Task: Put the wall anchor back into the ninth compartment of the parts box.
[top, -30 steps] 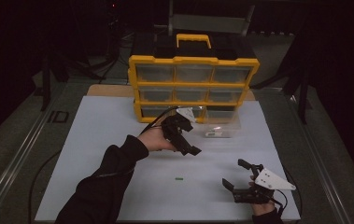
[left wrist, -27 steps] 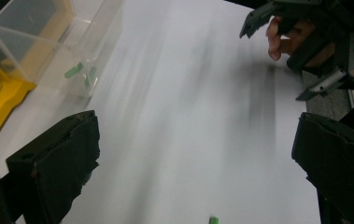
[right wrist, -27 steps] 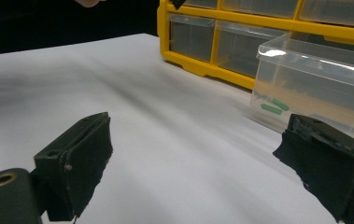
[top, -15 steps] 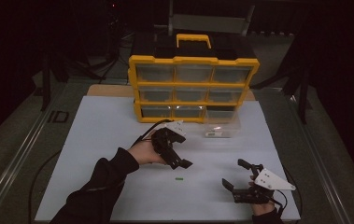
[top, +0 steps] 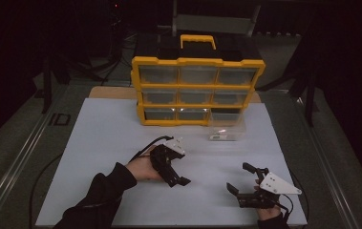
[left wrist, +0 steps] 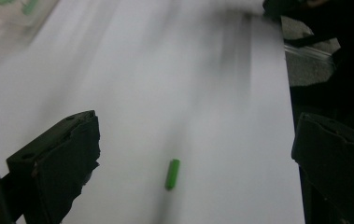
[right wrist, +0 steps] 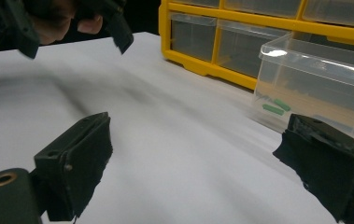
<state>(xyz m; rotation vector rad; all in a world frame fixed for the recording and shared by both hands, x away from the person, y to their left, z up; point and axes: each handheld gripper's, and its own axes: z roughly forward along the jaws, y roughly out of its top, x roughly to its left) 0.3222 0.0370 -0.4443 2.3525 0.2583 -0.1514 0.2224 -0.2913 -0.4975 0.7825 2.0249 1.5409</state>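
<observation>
Left gripper [left wrist: 193,140] lowered, green peg [left wrist: 172,174] between fingers

A yellow organizer [top: 197,90] with a yellow handle on top stands upright at the far side of the counter [top: 102,138], and its rows of clear drawers face the near side. A white sheet covers most of the counter. A clear plastic drawer [top: 226,128] stands on the sheet just in front of the organizer's right end, and two small green pieces [right wrist: 273,107] lie inside it.

green peg [left wrist: 173,173], yellow organiser [top: 198,90]
</observation>
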